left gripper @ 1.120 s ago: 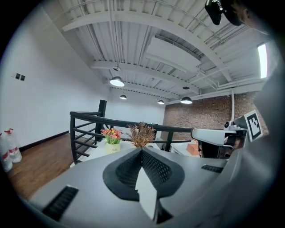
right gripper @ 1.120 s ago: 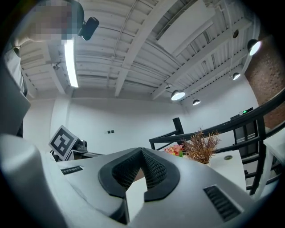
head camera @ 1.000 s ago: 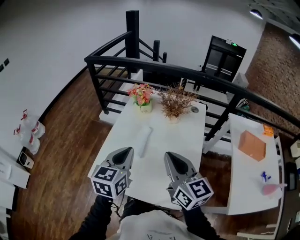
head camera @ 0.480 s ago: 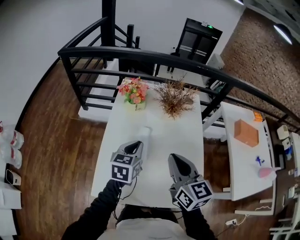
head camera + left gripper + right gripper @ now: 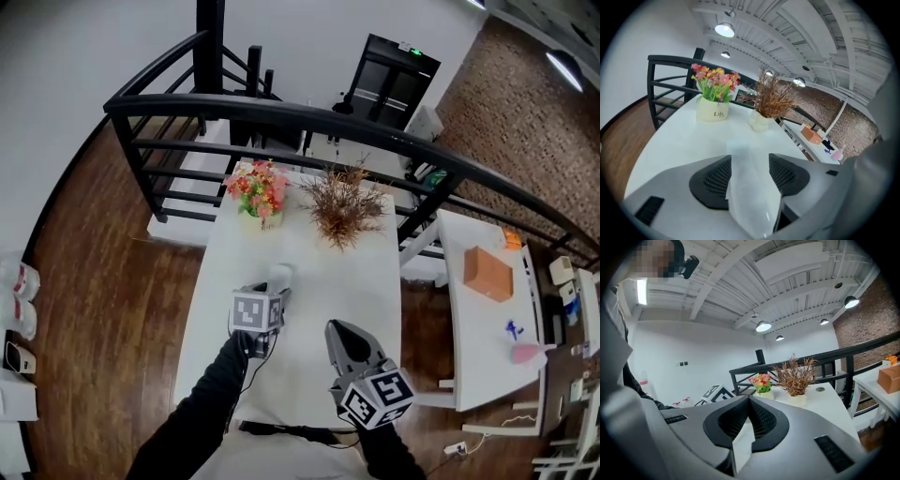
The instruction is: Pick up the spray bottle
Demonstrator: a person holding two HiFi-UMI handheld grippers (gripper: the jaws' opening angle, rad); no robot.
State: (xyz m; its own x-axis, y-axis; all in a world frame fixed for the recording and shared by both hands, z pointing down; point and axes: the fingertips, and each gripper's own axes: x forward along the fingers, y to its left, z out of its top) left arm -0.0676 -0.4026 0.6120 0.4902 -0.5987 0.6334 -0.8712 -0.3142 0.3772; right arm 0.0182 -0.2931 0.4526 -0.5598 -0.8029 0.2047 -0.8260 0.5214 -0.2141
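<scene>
White spray btl, white table, black railing, orange box.

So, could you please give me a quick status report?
Left gripper opening, spray bottle between its jaws, not gripped. Right gripper shut, empty. It lies on the white table. Nothing blocking.

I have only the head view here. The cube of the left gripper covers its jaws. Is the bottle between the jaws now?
Observer: Yes. In the left gripper view, the bottle lies on the table between the jaws of the left gripper. The jaws are opening, not clamped on it.
Operator: And the right gripper, does it carry anything?
Observer: No. In the right gripper view, the right gripper has its jaws together at the tips, with nothing between them.
</scene>
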